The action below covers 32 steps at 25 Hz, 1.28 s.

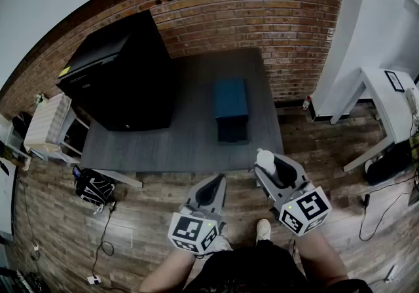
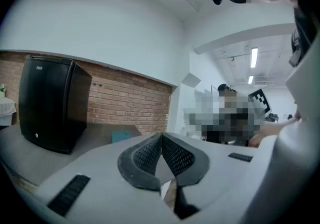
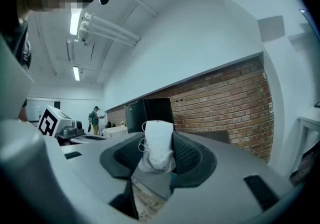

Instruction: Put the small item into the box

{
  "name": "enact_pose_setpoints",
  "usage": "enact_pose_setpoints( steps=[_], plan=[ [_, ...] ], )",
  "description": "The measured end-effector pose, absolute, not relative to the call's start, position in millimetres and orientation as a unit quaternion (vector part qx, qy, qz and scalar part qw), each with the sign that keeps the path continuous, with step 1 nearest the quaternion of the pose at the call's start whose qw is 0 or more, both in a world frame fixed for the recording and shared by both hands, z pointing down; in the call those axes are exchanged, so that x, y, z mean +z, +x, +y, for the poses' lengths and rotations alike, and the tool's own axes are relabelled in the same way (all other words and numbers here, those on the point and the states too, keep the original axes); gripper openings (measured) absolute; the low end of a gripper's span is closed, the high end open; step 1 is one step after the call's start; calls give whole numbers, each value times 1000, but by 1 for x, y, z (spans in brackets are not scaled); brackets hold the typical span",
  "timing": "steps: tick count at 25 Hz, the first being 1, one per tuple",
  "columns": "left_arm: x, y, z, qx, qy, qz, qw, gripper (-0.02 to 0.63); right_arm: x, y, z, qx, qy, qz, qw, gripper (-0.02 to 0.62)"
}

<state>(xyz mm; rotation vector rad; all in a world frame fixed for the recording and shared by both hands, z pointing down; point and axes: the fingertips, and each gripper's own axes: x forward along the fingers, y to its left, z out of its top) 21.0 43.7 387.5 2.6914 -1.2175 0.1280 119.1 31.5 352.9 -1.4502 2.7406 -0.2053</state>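
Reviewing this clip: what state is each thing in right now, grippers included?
left gripper: shut, empty.
right gripper: shut on white item.
white item: held upright between the jaws.
black box: upright on grey table, front closed.
teal box: on grey table, untouched; whether open is unclear.

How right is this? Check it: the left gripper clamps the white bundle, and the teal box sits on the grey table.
Wrong gripper: the right gripper clamps the white bundle, as the right gripper view shows. The teal box does sit on the grey table.
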Motion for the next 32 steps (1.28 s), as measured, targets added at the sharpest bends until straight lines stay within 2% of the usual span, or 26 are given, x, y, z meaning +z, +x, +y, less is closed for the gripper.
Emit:
enact_pose_setpoints(
  steps=[13,32],
  plan=[
    [383,18,46,34,907,-410,88,34,349,115,35,-62,-463,884,25,190],
    [387,-24,44,32,918,-385,90,34,354,69,35,-78,-479,874,27,191]
  ],
)
